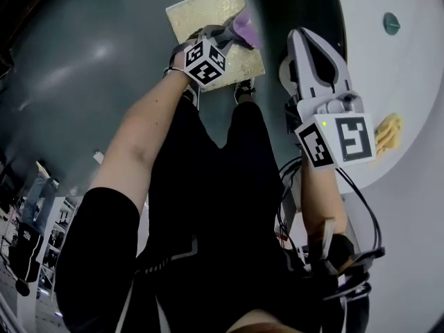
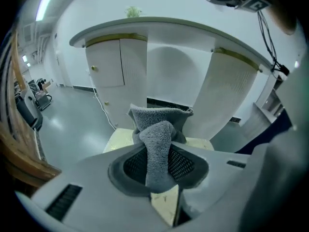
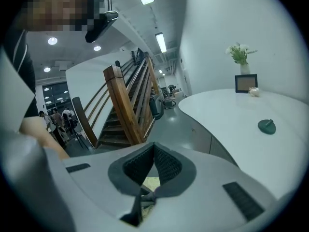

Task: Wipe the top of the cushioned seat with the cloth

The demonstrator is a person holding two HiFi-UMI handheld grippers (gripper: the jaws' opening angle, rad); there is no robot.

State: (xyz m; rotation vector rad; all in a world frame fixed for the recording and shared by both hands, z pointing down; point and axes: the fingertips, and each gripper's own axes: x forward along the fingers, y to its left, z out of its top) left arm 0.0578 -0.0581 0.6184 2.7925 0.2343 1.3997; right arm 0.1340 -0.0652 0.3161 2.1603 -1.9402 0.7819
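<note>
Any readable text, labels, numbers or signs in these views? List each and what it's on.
None readable.
Only square patterns, no letters, on the left marker cube and right marker cube.
Contents of the picture frame: too small to read.

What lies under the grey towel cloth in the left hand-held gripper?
The pale yellow square cushioned seat lies below the grey towel cloth. The patch directly beneath cloth and left hand-held gripper is covered; contact cannot be told.

The left gripper (image 1: 225, 39) is holding the cloth (image 1: 244, 26) over the cushioned seat (image 1: 198, 9), while the right gripper (image 1: 309, 47) is hanging at the white counter's (image 1: 409, 82) edge.
</note>
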